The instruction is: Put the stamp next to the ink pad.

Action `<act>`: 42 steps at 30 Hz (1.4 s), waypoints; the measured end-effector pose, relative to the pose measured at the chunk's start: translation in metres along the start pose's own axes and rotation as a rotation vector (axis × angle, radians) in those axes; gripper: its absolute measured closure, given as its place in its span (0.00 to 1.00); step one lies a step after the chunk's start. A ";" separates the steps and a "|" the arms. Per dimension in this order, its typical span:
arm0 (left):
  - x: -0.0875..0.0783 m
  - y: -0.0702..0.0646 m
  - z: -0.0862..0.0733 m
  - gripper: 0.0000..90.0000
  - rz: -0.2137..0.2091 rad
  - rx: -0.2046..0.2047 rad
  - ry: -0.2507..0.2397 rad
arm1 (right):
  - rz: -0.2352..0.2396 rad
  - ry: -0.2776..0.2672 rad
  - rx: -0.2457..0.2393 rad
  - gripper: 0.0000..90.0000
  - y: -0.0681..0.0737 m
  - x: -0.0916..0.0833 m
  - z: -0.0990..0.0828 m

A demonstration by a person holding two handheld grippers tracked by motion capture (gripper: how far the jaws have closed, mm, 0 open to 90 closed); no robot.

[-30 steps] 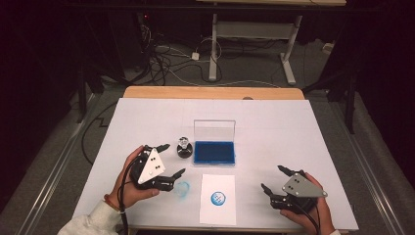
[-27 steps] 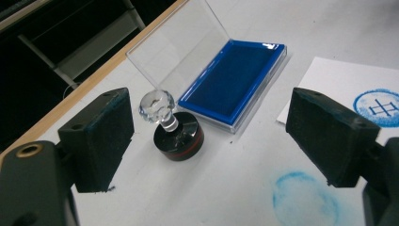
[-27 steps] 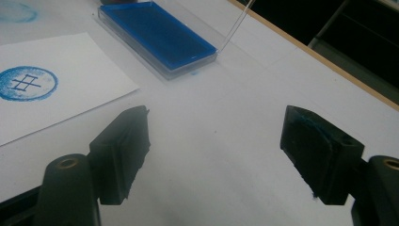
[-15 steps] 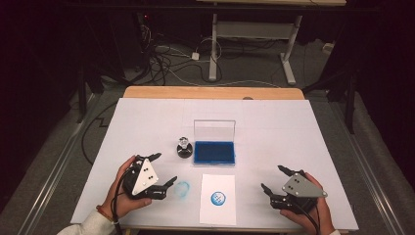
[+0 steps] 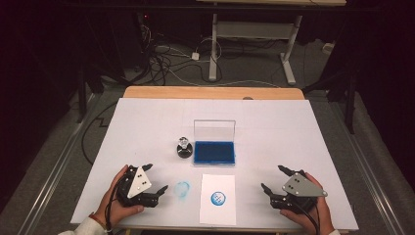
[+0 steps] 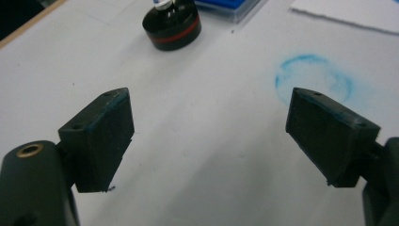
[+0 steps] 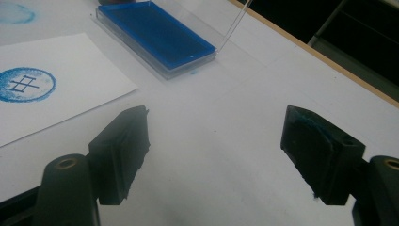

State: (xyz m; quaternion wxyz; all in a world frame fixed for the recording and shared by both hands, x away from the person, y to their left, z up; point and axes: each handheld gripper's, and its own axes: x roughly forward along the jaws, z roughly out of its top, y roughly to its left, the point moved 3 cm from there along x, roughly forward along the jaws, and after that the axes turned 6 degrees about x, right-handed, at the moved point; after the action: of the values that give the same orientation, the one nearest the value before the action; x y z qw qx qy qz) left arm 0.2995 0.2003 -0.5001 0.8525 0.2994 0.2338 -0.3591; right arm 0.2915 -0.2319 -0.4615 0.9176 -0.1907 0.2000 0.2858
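A round black stamp point(image 5: 184, 148) with a clear knob stands upright left of the open blue ink pad point(image 5: 214, 152). In the left gripper view the stamp point(image 6: 172, 24) shows a red band. A white paper sheet point(image 5: 218, 198) bears a blue round print point(image 5: 218, 198), also seen as the print point(image 7: 27, 84) in the right gripper view. A blue ink ring point(image 5: 182, 188) marks the table left of the paper. My left gripper point(image 5: 155, 178) rests open near the front left, nothing between its jaws. My right gripper point(image 5: 273, 178) sits open at the front right, empty.
The white table cover point(image 5: 274, 132) has a wooden strip along its far edge point(image 5: 210, 92). The ink pad's clear lid point(image 5: 214, 130) stands upright behind it. Desk legs and cables lie on the floor beyond.
My left gripper has moved down and back toward the table's front edge, away from the stamp. The right gripper has stayed put.
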 end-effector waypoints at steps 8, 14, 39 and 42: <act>-0.005 -0.003 -0.007 0.17 0.008 0.003 0.011 | 0.009 0.000 -0.002 0.27 0.000 0.002 0.000; -0.007 -0.003 -0.006 0.17 0.008 0.011 -0.003 | 0.014 0.005 -0.014 0.27 0.002 0.003 0.001; -0.009 0.002 -0.002 0.17 0.026 0.003 -0.016 | 0.004 0.000 -0.015 0.26 0.003 -0.002 0.001; -0.008 0.003 -0.002 0.17 0.026 0.004 -0.010 | 0.004 -0.004 -0.011 0.26 0.001 -0.002 0.001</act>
State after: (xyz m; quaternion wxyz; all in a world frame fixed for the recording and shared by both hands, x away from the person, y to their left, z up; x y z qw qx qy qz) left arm 0.2959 0.2071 -0.4959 0.8576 0.3024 0.2249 -0.3501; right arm 0.2897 -0.2310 -0.4599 0.9162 -0.1949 0.1971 0.2894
